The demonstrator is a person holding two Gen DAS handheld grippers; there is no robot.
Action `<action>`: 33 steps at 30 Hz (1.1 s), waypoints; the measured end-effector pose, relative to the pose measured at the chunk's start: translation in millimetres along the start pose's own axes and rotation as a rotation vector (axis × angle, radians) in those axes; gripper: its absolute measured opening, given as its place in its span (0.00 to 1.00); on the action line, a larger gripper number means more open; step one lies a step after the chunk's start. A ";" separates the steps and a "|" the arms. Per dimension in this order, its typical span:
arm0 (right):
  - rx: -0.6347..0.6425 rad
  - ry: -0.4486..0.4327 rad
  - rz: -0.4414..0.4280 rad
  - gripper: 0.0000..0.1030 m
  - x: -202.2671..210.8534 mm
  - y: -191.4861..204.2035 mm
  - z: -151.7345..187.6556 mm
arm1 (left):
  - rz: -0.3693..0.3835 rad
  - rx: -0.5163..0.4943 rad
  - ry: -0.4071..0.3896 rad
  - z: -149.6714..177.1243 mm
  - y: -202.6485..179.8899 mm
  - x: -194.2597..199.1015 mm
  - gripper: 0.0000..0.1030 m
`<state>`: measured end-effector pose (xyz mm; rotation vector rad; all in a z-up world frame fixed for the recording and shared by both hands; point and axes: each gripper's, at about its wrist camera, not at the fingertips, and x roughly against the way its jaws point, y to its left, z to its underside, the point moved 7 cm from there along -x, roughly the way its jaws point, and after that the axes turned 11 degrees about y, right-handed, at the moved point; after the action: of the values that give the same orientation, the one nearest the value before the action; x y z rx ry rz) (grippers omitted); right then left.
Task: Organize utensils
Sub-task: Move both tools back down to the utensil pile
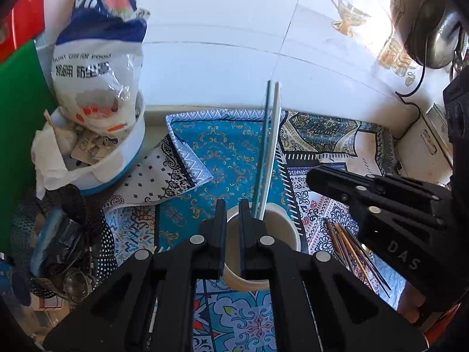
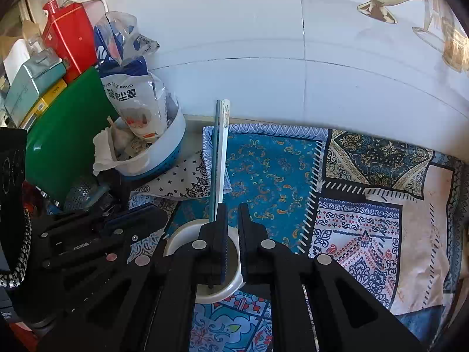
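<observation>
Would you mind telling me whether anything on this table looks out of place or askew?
Yes: a bundle of brown chopsticks lies loose on the patterned cloth beside the white cup, while two others stand in it. The cloth's far-left corner is folded back.

Black gripper point(image 1: 231, 205), silver screws, "DAS" marking

Left tool point(image 1: 232, 205) angled steeply downward, fingers nearly together, nothing between them. Right tool point(image 2: 232, 208) likewise pitched down, fingers drawn close, just beside the left.
</observation>
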<state>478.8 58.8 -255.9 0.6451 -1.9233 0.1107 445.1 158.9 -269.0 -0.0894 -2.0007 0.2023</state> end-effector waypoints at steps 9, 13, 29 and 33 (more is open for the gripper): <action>0.021 -0.074 0.020 0.14 54.3 -25.7 14.2 | -0.026 -0.013 -0.077 -1.5 -35.2 38.5 0.13; 0.022 -0.107 0.052 0.19 77.1 -42.7 23.2 | -0.032 -0.038 -0.111 -0.7 -60.3 54.3 0.21; -0.062 -0.056 0.140 0.23 108.2 -140.3 88.6 | 0.014 -0.105 -0.030 23.4 -159.6 13.8 0.35; -0.098 -0.001 0.144 0.25 95.6 -163.9 109.8 | 0.002 -0.113 0.060 39.7 -172.1 -21.3 0.35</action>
<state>439.1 -156.9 -255.2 0.4410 -1.9625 0.1059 423.0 -17.5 -273.0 -0.1677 -1.9520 0.0865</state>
